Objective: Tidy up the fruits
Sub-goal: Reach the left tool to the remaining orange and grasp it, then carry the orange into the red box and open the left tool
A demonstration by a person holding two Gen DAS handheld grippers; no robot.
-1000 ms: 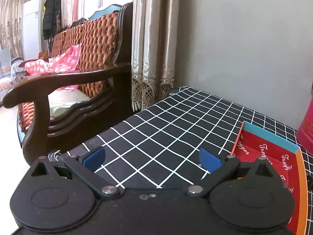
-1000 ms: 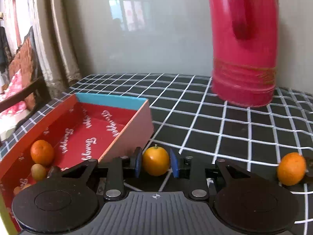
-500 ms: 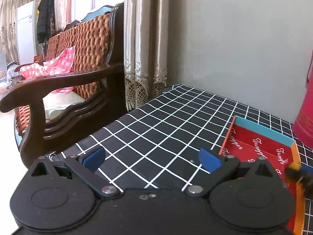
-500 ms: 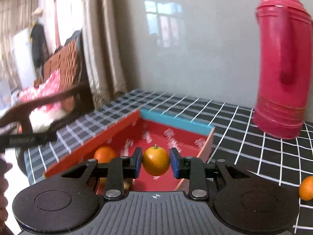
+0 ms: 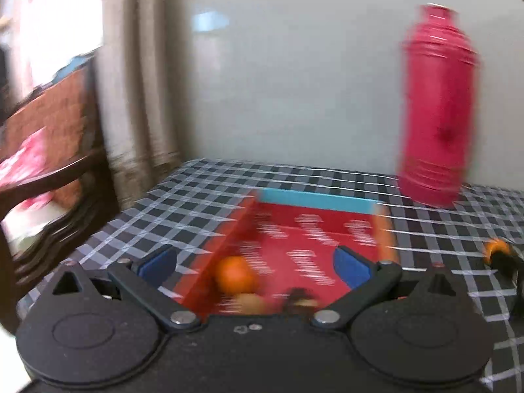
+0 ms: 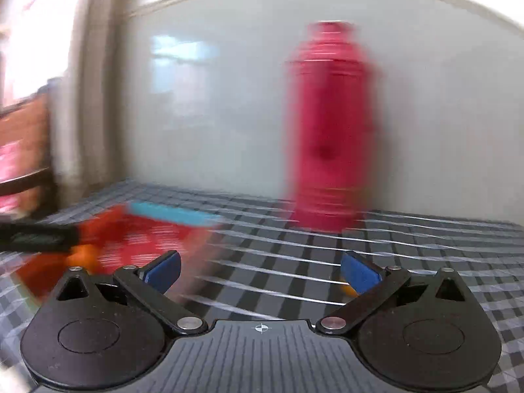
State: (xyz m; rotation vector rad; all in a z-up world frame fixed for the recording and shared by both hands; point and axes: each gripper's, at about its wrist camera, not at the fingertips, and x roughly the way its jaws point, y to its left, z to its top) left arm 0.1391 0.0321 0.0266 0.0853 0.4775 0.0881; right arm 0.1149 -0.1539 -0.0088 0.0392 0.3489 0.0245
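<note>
My right gripper (image 6: 261, 271) has just sprung wide and holds nothing, oranges (image 5: 236, 273) lie in the box (image 5: 316, 198), one orange (image 5: 496, 248) waits right of it

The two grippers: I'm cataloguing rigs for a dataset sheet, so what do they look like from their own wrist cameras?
Both look alike. The left gripper has a black body with two round discs, black linkage arms on silver pivots and blue pads. The right gripper matches, with a ribbed grey deck bearing a small white crosshair mark. No cables, hands or sleeves show.
</note>
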